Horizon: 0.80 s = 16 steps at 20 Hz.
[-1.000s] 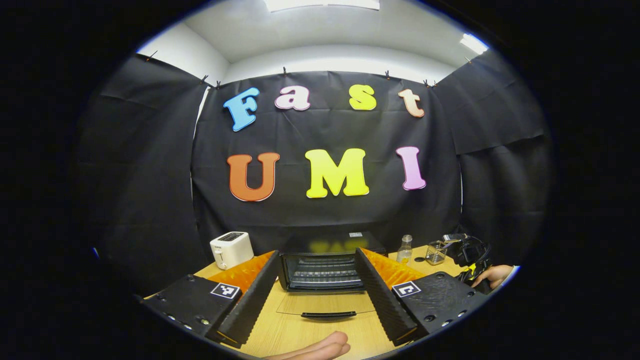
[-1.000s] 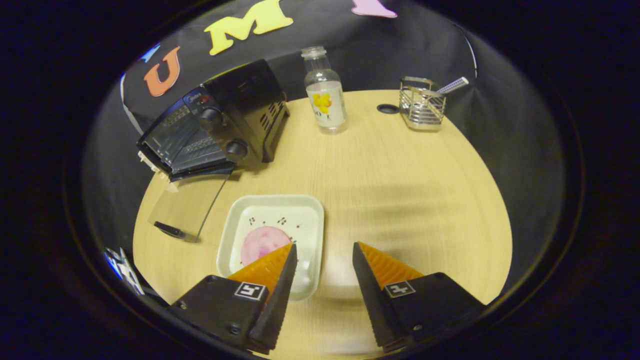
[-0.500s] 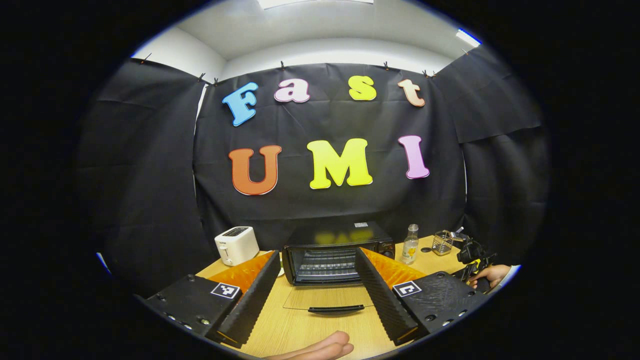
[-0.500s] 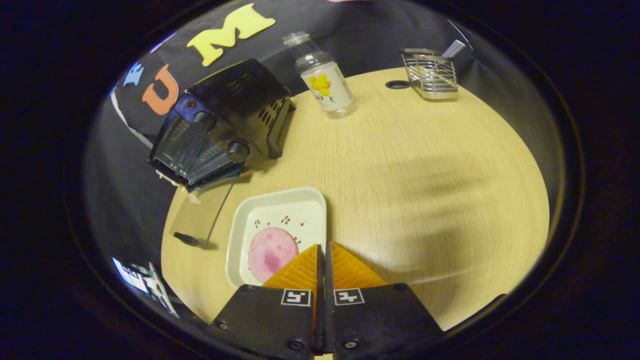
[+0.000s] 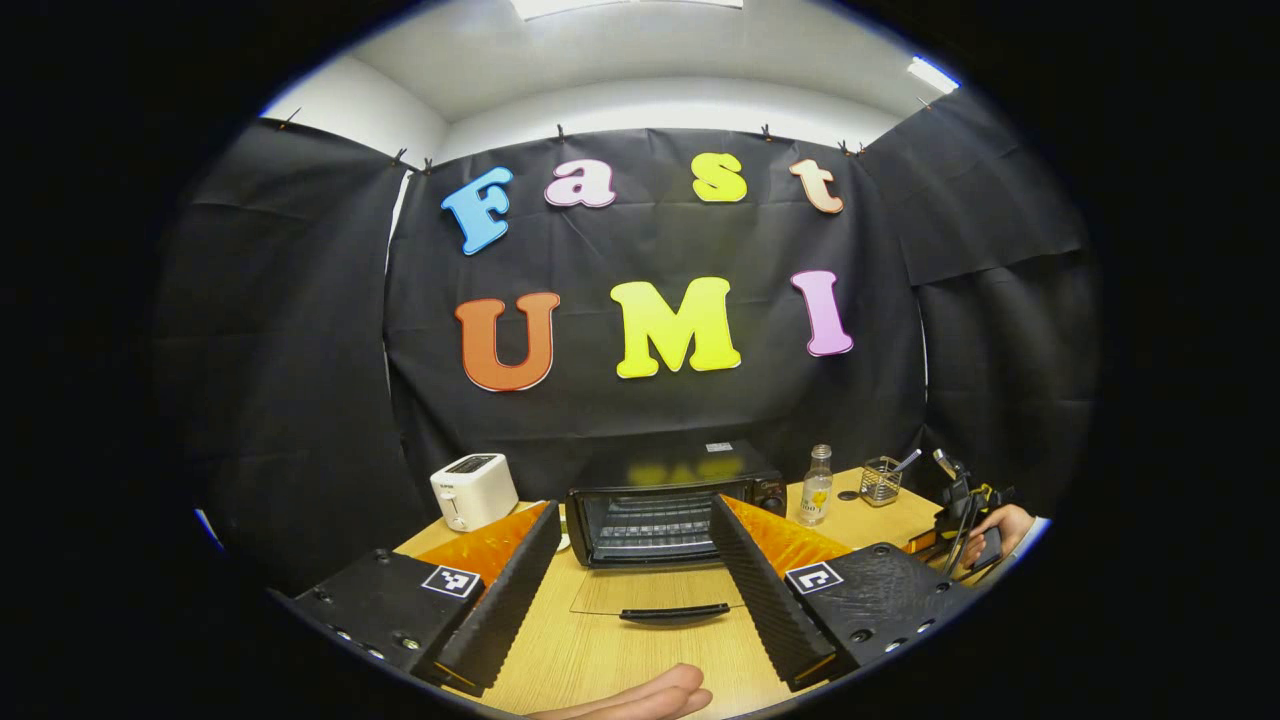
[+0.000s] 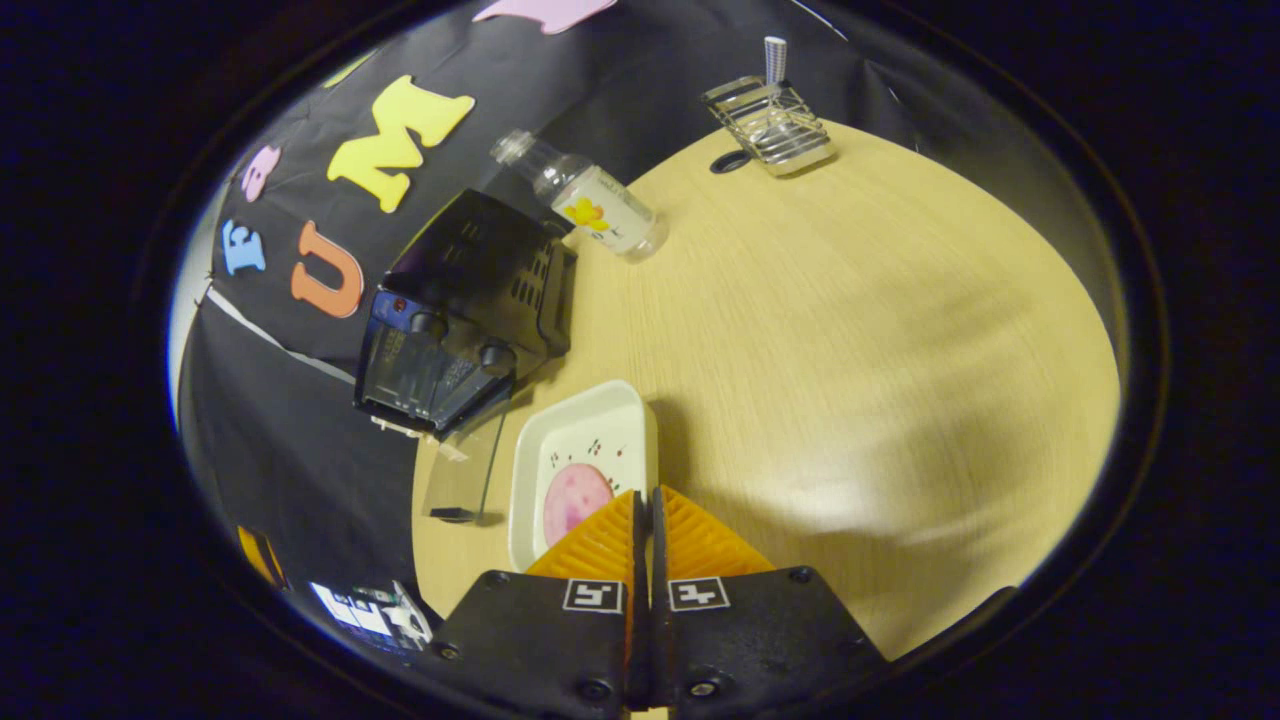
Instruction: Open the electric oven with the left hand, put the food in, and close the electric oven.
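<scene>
My right tongs [image 6: 645, 520] are clamped on the near rim of the white tray [image 6: 580, 440] with its pink food [image 6: 577, 497]; that edge grip could tip it. My left tongs [image 5: 630, 560] stand apart before the open oven [image 5: 665, 500], frame centre.

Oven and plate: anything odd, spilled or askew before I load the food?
Nothing stands out. The oven door lies fully open, the right gripper is shut on the plate's rim, and the food sits on it unspilled.
</scene>
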Each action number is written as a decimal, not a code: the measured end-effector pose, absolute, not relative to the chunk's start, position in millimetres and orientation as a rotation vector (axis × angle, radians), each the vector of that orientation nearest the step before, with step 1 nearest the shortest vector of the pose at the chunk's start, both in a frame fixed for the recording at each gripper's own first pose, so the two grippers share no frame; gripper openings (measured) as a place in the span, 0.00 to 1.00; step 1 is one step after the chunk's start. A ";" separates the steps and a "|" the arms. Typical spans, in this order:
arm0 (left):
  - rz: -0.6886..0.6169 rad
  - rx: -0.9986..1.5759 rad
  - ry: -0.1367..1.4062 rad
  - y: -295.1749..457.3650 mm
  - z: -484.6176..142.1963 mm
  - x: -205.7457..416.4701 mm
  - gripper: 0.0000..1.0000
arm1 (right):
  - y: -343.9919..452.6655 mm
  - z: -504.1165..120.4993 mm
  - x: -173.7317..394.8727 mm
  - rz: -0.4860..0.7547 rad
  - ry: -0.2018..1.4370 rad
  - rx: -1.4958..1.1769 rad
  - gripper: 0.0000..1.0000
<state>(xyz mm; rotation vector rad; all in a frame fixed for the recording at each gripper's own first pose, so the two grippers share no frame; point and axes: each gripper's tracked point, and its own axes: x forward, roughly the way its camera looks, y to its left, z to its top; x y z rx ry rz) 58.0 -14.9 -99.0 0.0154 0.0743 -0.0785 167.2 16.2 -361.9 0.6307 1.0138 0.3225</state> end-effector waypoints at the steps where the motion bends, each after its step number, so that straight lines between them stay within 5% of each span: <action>1: -0.079 0.009 0.078 -12.4 -99.7 57.2 0.95 | 13.8 -352.4 164.6 0.321 1.001 0.635 0.04; 9: -0.054 -0.018 0.094 14.4 -111.7 55.3 0.95 | 53.9 -281.5 152.0 0.372 0.908 0.655 0.00; 12: -0.038 -0.027 0.103 29.1 -118.9 53.0 0.95 | 98.0 -262.9 143.5 0.442 0.907 0.672 0.07; 16: -0.001 -0.021 0.112 52.6 -129.6 47.7 0.95 | 159.7 -258.3 145.9 0.492 0.909 0.617 0.00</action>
